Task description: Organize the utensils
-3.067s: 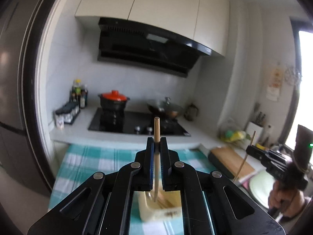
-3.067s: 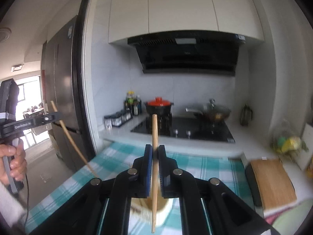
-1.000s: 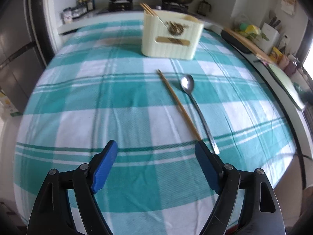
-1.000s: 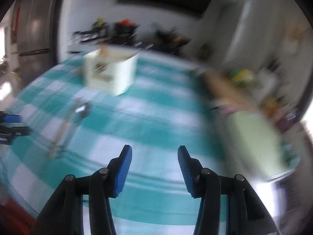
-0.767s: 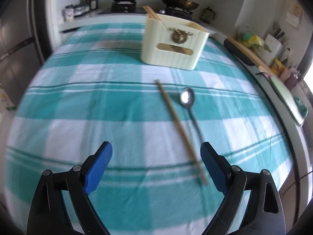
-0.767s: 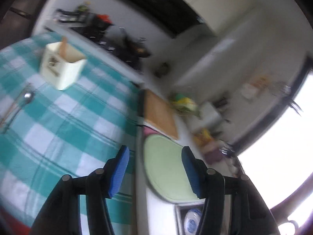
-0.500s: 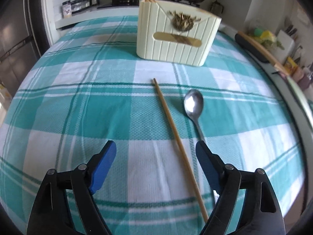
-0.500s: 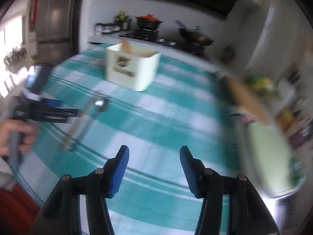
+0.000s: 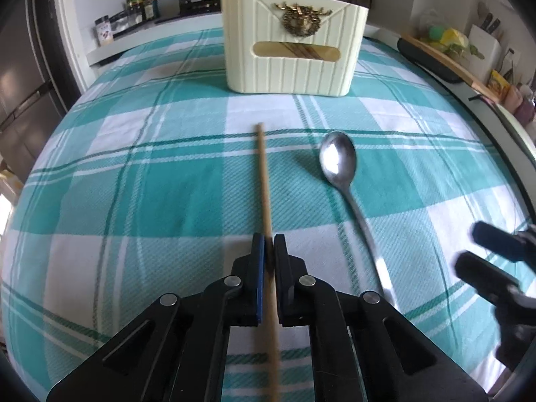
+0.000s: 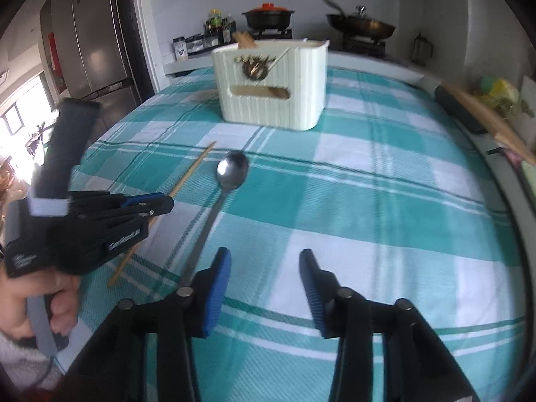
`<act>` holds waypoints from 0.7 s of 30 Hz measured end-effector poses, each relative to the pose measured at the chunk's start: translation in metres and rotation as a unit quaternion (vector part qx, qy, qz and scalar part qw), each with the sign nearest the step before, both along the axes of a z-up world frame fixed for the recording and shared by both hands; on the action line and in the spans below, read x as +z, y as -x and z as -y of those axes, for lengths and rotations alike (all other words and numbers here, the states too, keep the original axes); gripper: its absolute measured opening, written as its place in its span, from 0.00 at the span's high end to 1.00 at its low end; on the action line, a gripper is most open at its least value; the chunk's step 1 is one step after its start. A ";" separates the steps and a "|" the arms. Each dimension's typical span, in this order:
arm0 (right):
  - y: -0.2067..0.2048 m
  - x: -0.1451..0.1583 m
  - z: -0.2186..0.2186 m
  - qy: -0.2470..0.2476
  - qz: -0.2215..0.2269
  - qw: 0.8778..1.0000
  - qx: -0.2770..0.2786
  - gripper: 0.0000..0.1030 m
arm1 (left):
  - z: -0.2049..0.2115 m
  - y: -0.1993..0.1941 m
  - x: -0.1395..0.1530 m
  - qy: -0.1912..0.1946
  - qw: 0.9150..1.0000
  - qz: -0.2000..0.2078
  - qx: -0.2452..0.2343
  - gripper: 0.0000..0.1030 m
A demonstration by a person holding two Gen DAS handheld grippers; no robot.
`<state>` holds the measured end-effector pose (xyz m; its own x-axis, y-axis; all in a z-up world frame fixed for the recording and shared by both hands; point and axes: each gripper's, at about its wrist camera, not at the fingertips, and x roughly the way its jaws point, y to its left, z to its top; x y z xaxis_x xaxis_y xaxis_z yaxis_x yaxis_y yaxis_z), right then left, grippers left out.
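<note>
A wooden chopstick (image 9: 264, 181) lies on the teal checked tablecloth, and my left gripper (image 9: 268, 239) is shut on its middle. The right wrist view shows the same grip, left gripper (image 10: 169, 202) on the chopstick (image 10: 191, 174), from the side. A steel spoon (image 9: 336, 157) rests to the right of the chopstick, bowl toward the cream utensil holder (image 9: 291, 40), which has several chopsticks in it. My right gripper (image 10: 264, 268) hovers low over the cloth with its jaws closing and nothing between them. The spoon (image 10: 232, 167) has its handle end just left of my left fingertip (image 10: 219, 278).
A person's hand (image 10: 50, 298) grips the left tool's handle. A wooden cutting board (image 9: 445, 63) lies on the counter along the right. Behind the holder are a stove with a red-lidded pot (image 10: 268, 15) and a wok (image 10: 361, 26). A fridge (image 10: 97, 50) stands at the left.
My left jaws, wide open half a second ago, have closed on the chopstick. My right gripper has swung down toward the spoon's handle, and its jaws have narrowed.
</note>
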<state>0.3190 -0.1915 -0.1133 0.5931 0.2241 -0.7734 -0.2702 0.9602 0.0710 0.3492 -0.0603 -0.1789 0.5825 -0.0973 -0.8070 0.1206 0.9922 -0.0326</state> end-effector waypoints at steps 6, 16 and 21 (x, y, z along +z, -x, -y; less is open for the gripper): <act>-0.015 -0.017 -0.044 0.005 -0.016 0.999 0.032 0.64 | -0.036 0.006 -0.001 0.019 0.998 -0.004 0.059 0.97; -0.013 -0.023 -0.043 0.049 -0.004 0.999 0.001 0.93 | -0.042 0.013 -0.003 0.013 0.997 0.000 0.072 0.96; -0.005 -0.021 -0.020 0.059 -0.007 0.998 -0.029 0.92 | -0.047 0.019 -0.002 0.022 0.997 -0.002 0.068 0.96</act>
<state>0.3236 -0.1715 -0.1346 0.5919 0.0965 -0.8002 -0.2141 0.9760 -0.0407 0.3306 -0.0132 -0.1806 0.5894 -0.0524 -0.8061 -0.0160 0.9969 -0.0766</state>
